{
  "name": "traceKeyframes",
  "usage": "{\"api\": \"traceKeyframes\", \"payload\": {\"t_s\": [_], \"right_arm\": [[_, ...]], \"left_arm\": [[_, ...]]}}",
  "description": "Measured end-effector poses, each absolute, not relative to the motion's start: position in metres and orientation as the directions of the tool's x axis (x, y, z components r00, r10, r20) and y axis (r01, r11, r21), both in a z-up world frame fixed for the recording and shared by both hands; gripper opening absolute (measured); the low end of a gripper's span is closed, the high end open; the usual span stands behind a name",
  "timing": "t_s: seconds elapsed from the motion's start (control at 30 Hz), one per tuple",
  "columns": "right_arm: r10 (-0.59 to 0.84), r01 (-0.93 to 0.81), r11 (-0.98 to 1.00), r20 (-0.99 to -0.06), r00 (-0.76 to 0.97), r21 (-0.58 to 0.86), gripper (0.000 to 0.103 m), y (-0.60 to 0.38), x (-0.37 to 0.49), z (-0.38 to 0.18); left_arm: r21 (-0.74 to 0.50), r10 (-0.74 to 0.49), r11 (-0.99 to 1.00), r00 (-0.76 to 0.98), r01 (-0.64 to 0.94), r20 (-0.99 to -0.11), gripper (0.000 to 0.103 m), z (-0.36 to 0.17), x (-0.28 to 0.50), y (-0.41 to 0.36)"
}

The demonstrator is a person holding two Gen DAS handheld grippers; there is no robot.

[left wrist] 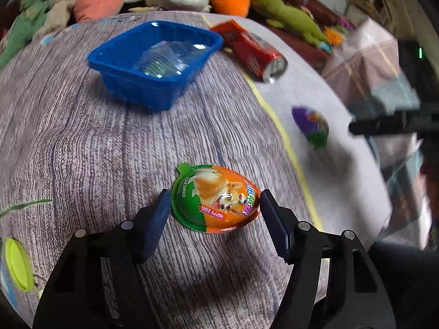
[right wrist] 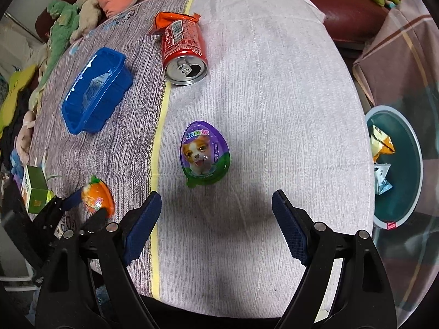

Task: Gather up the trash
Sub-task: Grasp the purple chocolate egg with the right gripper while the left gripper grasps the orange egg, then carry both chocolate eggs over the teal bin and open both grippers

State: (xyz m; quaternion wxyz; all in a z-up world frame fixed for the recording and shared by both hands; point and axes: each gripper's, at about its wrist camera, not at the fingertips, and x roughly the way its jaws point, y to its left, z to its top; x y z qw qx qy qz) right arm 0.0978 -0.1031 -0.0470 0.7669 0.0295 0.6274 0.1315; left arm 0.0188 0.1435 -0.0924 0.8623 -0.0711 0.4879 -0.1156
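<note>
Left wrist view: looking down on the cloth-covered table point(left wrist: 82, 142).
Left gripper point(left wrist: 215, 205): jaws bracketing the orange egg-shaped package point(left wrist: 216, 198), pads at or almost at its ends; a firm grip cannot be told.
Blue tray point(left wrist: 153, 63): sitting at 11 o'clock of that egg.
Red can point(left wrist: 252, 52): lying at 1 o'clock.

Right wrist view: pointing steeply down.
Right gripper point(right wrist: 216, 213): jaws standing wide, holding nothing.
Purple egg-shaped package point(right wrist: 204, 153): lying at 12 o'clock of the fingers, apart from them.
Bin point(right wrist: 411, 200): sitting at 3 o'clock, wrappers inside.

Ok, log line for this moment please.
left gripper: pads at orange egg pack sides | right gripper: open, short of purple egg pack | can, blue tray: on table
</note>
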Motion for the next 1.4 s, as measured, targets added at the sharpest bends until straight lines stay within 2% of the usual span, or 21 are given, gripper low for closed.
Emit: {"api": "traceKeyframes", "payload": {"t_s": [0.4,0.43,0.5,0.67,0.77,1.1,1.4], "right_arm": [[0.191,-0.255,0.958,-0.958,0.213,0.135,0.078,-0.065,0.120,-0.063],[0.186,-0.264,0.956,-0.958,0.218,0.125,0.076,-0.062,0.122,-0.065],[0.182,-0.278,0.953,-0.959,0.215,0.118,0.057,-0.058,0.125,-0.069],[0.179,-0.282,0.952,-0.963,0.201,0.119,0.056,-0.057,0.132,-0.084],[0.175,-0.284,0.952,-0.962,0.211,0.111,0.048,-0.060,0.130,-0.089],[0.314,-0.206,0.943,-0.906,0.284,0.262,0.047,-0.110,0.126,-0.046],[0.331,-0.123,0.944,-0.881,0.338,0.307,0.048,-0.171,0.115,-0.032]], "left_arm": [[-0.312,-0.314,0.945,0.518,0.095,-0.795,0.067,-0.079,0.035,0.149],[-0.314,-0.315,0.945,0.518,0.093,-0.795,0.067,-0.079,0.037,0.150],[-0.316,-0.316,0.944,0.516,0.089,-0.796,0.067,-0.079,0.040,0.151],[-0.318,-0.311,0.945,0.513,0.076,-0.800,0.067,-0.079,0.044,0.152],[-0.316,-0.309,0.946,0.508,0.075,-0.804,0.067,-0.078,0.046,0.148],[-0.293,-0.328,0.944,0.510,0.150,-0.795,0.067,-0.060,0.054,0.106],[-0.269,-0.357,0.932,0.493,0.243,-0.793,0.067,-0.046,0.066,0.047]]}}
